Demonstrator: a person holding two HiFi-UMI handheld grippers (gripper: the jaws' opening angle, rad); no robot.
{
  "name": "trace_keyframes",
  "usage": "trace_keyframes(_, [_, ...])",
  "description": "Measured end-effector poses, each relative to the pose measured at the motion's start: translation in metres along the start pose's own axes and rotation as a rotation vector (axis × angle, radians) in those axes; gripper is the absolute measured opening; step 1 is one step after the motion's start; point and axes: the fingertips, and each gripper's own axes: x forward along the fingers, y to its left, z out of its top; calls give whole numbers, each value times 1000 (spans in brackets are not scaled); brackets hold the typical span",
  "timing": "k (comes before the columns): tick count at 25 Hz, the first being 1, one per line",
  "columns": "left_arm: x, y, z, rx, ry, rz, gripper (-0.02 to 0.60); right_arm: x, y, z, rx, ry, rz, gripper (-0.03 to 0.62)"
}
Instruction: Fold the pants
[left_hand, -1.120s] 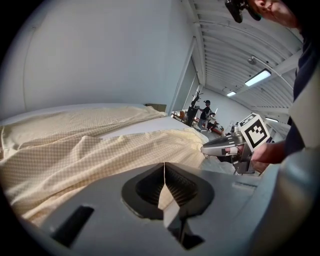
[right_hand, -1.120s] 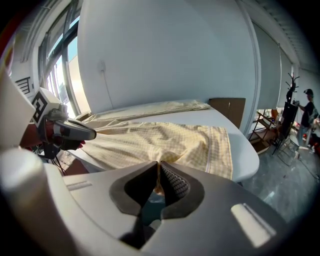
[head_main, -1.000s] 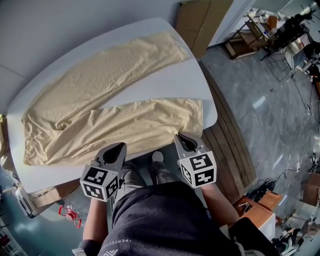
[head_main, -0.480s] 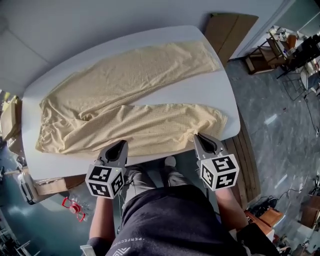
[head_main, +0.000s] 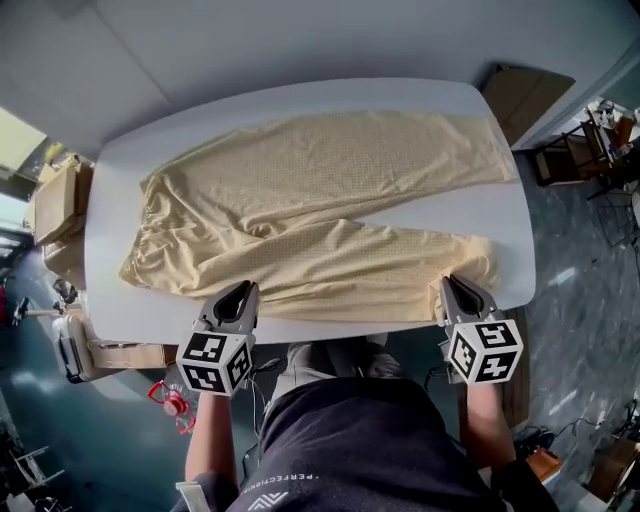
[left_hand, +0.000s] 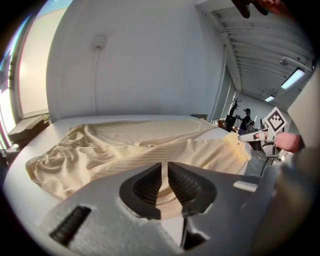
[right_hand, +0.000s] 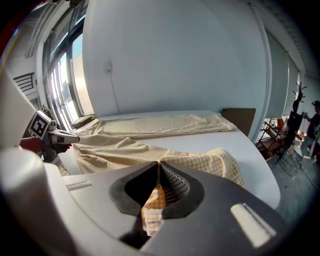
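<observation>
The beige pants (head_main: 320, 200) lie spread on the white table (head_main: 130, 310), waist to the left and both legs running right. My right gripper (head_main: 452, 285) is at the near leg's hem, shut on the cloth; in the right gripper view a fold of the hem (right_hand: 154, 200) sits pinched in the right gripper (right_hand: 159, 175). My left gripper (head_main: 241, 292) is at the near edge of that leg, close to the thigh. The left gripper (left_hand: 164, 182) is opening, with a narrow gap and the pants (left_hand: 125, 145) showing through it, not pressed.
Cardboard boxes (head_main: 55, 205) stand off the table's left end and a brown board (head_main: 520, 95) leans at the far right corner. A red object (head_main: 170, 400) lies on the floor near my left arm. A grey wall runs behind the table.
My left gripper has slid along the near edge of the leg toward the waist, and its jaws have parted. My right gripper stays on the hem, and the near leg lies straighter.
</observation>
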Motion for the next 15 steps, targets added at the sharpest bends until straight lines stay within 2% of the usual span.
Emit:
trace_keyframes(10, [-33, 110, -11, -29, 11, 119, 67, 31, 53, 26, -28, 28, -13, 15])
trace_keyframes(15, [-43, 156, -21, -53, 25, 137, 94, 49, 67, 31, -3, 50, -36, 15])
